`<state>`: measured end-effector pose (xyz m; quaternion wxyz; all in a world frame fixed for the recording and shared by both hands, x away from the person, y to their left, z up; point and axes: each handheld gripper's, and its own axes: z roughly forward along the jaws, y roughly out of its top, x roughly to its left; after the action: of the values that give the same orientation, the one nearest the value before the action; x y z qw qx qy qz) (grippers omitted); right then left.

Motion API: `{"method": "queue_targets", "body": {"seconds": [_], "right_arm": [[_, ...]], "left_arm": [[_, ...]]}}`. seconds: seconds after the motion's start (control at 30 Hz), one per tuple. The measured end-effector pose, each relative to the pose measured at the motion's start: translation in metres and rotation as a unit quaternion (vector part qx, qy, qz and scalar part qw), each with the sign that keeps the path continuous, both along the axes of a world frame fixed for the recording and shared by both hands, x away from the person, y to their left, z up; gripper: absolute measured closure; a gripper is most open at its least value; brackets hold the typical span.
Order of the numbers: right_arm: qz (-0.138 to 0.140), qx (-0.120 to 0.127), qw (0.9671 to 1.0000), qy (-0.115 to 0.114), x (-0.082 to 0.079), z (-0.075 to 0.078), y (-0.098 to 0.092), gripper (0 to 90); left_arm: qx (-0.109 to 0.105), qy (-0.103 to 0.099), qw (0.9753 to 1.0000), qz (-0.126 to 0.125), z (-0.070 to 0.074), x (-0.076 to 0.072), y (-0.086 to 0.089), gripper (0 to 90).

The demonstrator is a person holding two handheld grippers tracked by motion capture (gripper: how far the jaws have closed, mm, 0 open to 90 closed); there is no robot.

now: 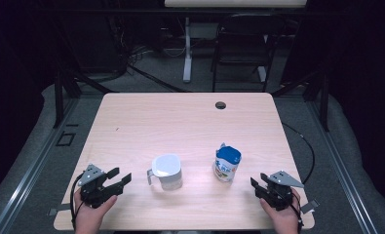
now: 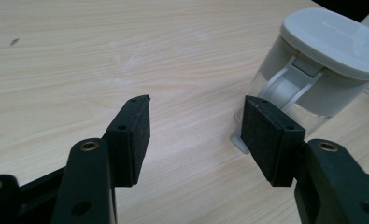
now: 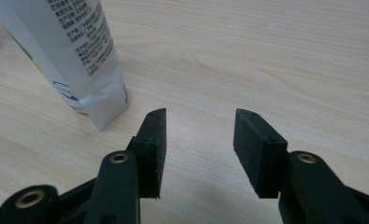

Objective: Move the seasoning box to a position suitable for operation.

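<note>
High view first: a clear plastic pitcher (image 1: 166, 172) with a smooth grey-white lid and side handle is seen standing near the front of the counter (image 1: 180, 122), just beside a soft white pouch (image 1: 227, 163) with a blue top and printed text. Both are flanked by the left hand-held gripper (image 1: 123, 176) and the right hand-held gripper (image 1: 256, 183), each held with its matte black foam-padded jaws spread apart, nothing clamped. Pale wood-grain laminate is shown, with a dark cable hole (image 1: 221, 105) far back. Grey floor and a black chair (image 1: 241, 44) are seen behind.
</note>
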<state>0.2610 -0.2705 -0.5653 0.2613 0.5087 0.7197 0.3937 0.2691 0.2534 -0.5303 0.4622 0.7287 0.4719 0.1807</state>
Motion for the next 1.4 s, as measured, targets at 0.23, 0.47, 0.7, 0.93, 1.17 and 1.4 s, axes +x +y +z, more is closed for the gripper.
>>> {"method": "queue_targets", "body": {"seconds": [0.23,0.47,0.7,0.93,1.17,1.4], "right_arm": [[-0.001,0.004,0.9999,-0.009,-0.005,0.004,0.000,54.1],[-0.016,0.019,0.9997,-0.003,-0.009,0.004,-0.009,53.9],[-0.018,0.019,0.9997,-0.001,-0.010,0.002,-0.011,53.9],[-0.013,0.016,0.9998,0.002,-0.009,0.001,-0.009,52.7],[-0.018,0.016,0.9997,0.001,-0.010,0.000,-0.011,52.0],[-0.018,0.020,0.9996,-0.001,-0.010,0.000,-0.012,51.2]], "left_arm": [[0.007,0.001,0.9996,-0.028,0.002,0.006,-0.018,42.7],[0.005,0.006,0.9986,-0.053,-0.007,0.002,-0.030,45.9],[0.017,0.011,0.9968,-0.077,-0.013,0.007,-0.042,49.0],[0.025,0.014,0.9958,-0.087,-0.016,0.015,-0.052,53.4],[0.034,0.016,0.9955,-0.087,-0.017,0.019,-0.056,58.2],[0.039,0.019,0.9950,-0.090,-0.018,0.020,-0.058,59.3]]}}
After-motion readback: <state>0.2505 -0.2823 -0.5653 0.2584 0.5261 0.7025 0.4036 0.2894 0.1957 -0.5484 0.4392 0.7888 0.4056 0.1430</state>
